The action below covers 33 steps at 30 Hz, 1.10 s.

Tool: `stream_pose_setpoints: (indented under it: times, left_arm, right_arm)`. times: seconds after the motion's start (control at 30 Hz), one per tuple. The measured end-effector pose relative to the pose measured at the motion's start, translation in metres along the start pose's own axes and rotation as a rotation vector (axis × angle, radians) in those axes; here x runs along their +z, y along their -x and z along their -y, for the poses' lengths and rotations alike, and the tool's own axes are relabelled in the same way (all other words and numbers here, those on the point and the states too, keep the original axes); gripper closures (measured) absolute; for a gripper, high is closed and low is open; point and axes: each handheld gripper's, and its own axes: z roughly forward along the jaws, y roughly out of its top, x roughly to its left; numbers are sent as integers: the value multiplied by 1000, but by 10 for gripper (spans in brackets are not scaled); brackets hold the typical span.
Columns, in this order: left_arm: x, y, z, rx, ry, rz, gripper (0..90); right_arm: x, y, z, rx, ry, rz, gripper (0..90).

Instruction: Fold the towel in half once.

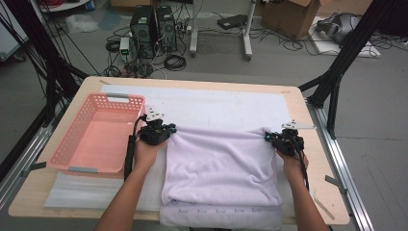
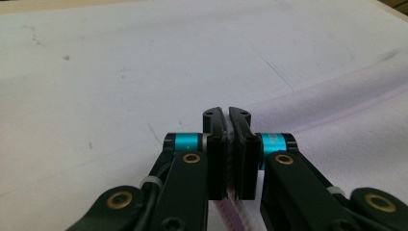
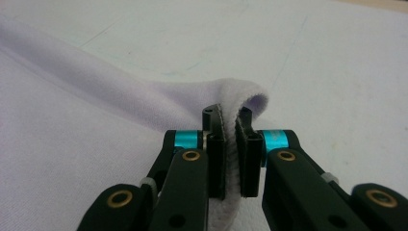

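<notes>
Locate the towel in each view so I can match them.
High view: the towel lies centre-front, far corners pinched by both tools.
Left gripper view: at right, its edge clamped between the jaws.
Right gripper view: at left, a corner looped over the jaws.
Shared landmark: the white mat.

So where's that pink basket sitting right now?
In the high view the basket sits on the table's left side, on the white mat, just left of the left gripper and the towel.
</notes>
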Motion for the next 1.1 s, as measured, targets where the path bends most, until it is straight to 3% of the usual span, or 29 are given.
stream_pose_setpoints:
  times: [0.1, 0.2, 0.47, 0.5, 0.77, 0.93, 1.0, 1.1]
  left_arm:
    - [4, -4, -2, -18, -1, 2, 859]
    - [6, -5, -5, -36, 40, -7, 859]
    - [23, -15, -16, -58, 40, -41, 859]
    - [26, -16, -18, -68, 18, -44, 859]
    - [61, -32, -48, -76, -19, -73, 858]
    - [77, -35, -68, -75, 16, -91, 858]
    - [80, -32, -70, -76, 32, -111, 857]
    - [80, -31, -67, -102, 15, -100, 798]
  right_arm:
    - [-1, 0, -3, -18, 32, 2, 850]
    - [0, 3, -6, -19, 43, 3, 850]
    - [13, 10, -19, -15, 53, 15, 850]
    - [17, 12, -20, -20, 53, 14, 850]
    - [47, 30, -38, 32, 60, 46, 849]
    - [61, 42, -47, 87, 73, 85, 848]
    - [65, 45, -50, 119, 84, 93, 847]
    - [68, 45, -54, 110, 75, 113, 831]
